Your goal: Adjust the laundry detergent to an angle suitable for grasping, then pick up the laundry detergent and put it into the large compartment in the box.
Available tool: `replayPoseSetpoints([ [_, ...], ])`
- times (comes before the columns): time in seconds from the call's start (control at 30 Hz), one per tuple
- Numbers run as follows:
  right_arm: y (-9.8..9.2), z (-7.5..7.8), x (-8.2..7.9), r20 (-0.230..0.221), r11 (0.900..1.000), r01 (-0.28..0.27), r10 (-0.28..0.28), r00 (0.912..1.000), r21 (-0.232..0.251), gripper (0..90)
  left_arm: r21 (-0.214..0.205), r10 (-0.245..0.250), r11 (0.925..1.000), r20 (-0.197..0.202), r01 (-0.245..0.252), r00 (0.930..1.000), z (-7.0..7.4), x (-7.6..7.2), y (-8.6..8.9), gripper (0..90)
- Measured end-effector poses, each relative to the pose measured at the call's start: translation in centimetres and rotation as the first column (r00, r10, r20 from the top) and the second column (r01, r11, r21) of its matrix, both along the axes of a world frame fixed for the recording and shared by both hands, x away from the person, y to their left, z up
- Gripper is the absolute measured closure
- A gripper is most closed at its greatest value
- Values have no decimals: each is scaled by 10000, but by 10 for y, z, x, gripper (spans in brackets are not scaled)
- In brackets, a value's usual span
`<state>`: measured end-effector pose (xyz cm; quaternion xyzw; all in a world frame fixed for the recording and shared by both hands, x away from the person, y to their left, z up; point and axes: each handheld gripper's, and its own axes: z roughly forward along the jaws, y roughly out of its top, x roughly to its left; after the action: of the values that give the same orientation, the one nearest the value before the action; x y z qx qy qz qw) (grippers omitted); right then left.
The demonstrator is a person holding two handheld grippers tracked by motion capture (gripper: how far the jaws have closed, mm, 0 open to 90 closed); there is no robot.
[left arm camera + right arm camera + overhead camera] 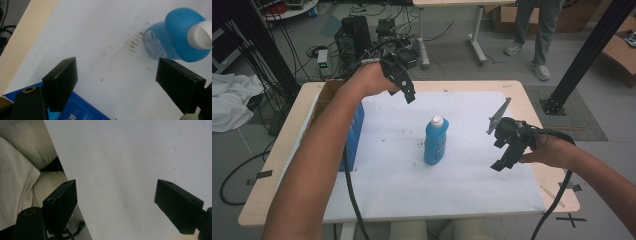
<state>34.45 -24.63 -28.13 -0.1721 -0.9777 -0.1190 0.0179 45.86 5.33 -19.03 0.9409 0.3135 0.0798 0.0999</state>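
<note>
A blue bottle (435, 141) with a white cap stands upright near the middle of the white sheet (412, 190). My left gripper (409, 95) hangs above the sheet, behind and left of the bottle, open and empty. In the left gripper view the bottle (175, 37) lies beyond the right jaw, and a blue box (77, 111) shows at the bottom. My right gripper (502, 162) is held to the right of the bottle, open, nothing between its jaws. The right gripper view looks down on the white sheet (130, 165) near its front edge.
A blue box (355, 134) stands in a cardboard carton (326, 92) at the table's left side. Brown stains (133, 43) mark the sheet by the bottle. A person's legs (537, 35), cables and equipment (354, 35) are beyond the table. Cream trouser legs (22, 177) sit below the front edge.
</note>
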Motion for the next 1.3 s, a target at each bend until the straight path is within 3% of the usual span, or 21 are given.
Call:
replayPoseSetpoints([
  [0.5, -2, 4, -2, 22, 10000, 79, -79, 10000, -6, 184, -19, 210, 9998, 102, -209, 9997, 4, 0, 1, 187],
  [0.83, -1, 6, -7, 73, 10000, 73, -72, 9999, -25, 184, -16, 248, 9997, 136, -248, 9996, 7, -9, -1, 189],
  [1.07, 1, 7, -10, 114, 10000, 35, -34, 9999, -57, 184, 139, 755, 9970, 170, -758, 9970, 13, -15, -5, 187],
  [1.2, 1, 9, -10, 155, 10000, 0, 1, 9999, -25, 185, 171, 1291, 9915, 131, -1293, 9915, 18, -16, -10, 190],
  [1.3, 1, 9, -10, 171, 10000, -2, 2, 9999, -28, 184, -35, 1462, 9893, 59, -1461, 9892, 20, -16, -12, 190],
])
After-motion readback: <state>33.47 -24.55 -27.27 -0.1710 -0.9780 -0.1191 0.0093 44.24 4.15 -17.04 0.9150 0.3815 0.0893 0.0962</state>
